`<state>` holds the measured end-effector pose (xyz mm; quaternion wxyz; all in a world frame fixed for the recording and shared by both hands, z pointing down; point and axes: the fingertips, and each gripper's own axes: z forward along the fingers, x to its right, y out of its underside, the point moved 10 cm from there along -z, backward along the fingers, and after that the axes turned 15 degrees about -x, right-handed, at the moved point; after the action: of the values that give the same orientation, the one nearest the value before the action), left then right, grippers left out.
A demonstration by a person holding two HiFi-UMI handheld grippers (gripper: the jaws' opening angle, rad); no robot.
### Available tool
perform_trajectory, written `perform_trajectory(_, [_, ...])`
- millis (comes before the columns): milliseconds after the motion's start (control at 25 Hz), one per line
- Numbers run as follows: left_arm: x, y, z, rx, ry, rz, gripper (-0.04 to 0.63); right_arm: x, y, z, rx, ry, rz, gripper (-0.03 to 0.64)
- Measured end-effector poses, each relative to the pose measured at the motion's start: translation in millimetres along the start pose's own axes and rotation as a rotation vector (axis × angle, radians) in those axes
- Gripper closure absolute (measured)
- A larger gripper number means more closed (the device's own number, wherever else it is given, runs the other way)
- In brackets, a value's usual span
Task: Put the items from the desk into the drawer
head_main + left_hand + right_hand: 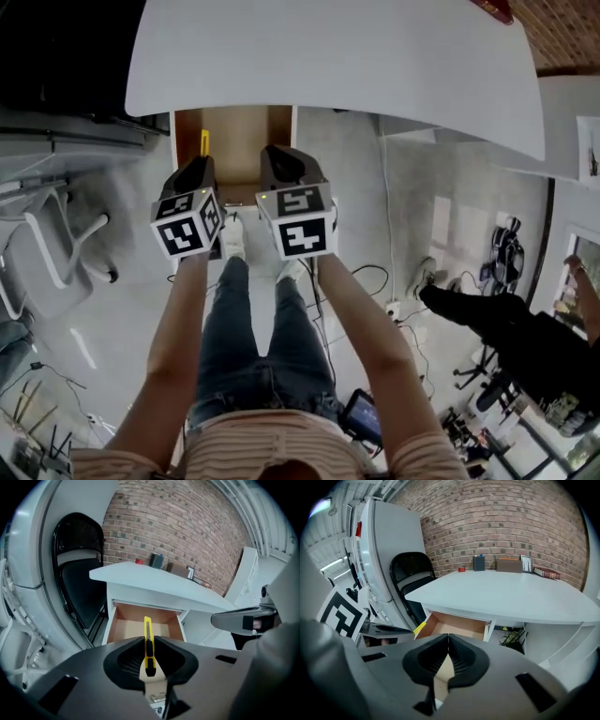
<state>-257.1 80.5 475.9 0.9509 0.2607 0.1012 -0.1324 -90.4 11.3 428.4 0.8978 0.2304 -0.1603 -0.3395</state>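
Utility knife [148, 644], yellow, pinched lengthwise between the fingers of the left gripper [149, 638] and held over the open drawer [164, 629], which stands pulled out beneath the white tabletop [154, 581]. The right gripper [448, 637] is just beside the left, its fingers pressed together and empty, aimed at the same drawer. A box [509, 565], pen cup [479, 563] and book [547, 573] stand along the tabletop's far edge, near the brick wall [501, 522].

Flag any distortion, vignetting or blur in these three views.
Head view: desk top edge bows, evenly lit, no glare. Left gripper view: black fisheye corners, brick wall curves, yellow knife sharp. Right gripper view: same black corners, brick wall bulges, focus sharp throughout.
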Motion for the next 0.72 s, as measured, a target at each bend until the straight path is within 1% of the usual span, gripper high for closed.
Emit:
perform_trajectory(320, [-10, -7, 65, -0.050, 0.015, -0.020, 0.529, 10, 9, 47, -0.042, 0.005, 0.030, 0.600])
perform_trajectory(440, [-12, -8, 85, -0.072, 0.013, -0.034, 0.531, 15, 18, 65, -0.079, -0.016, 0.047, 0.600])
perform_trajectory(560, [-10, -5, 101, -0.097, 0.019, -0.034, 0.531, 25, 27, 80, -0.121, -0.034, 0.063, 0.600])
perform_trajectory(720, [-14, -5, 119, -0.126, 0.027, -0.029, 0.529, 33, 25, 105, -0.149, -0.036, 0.061, 0.600])
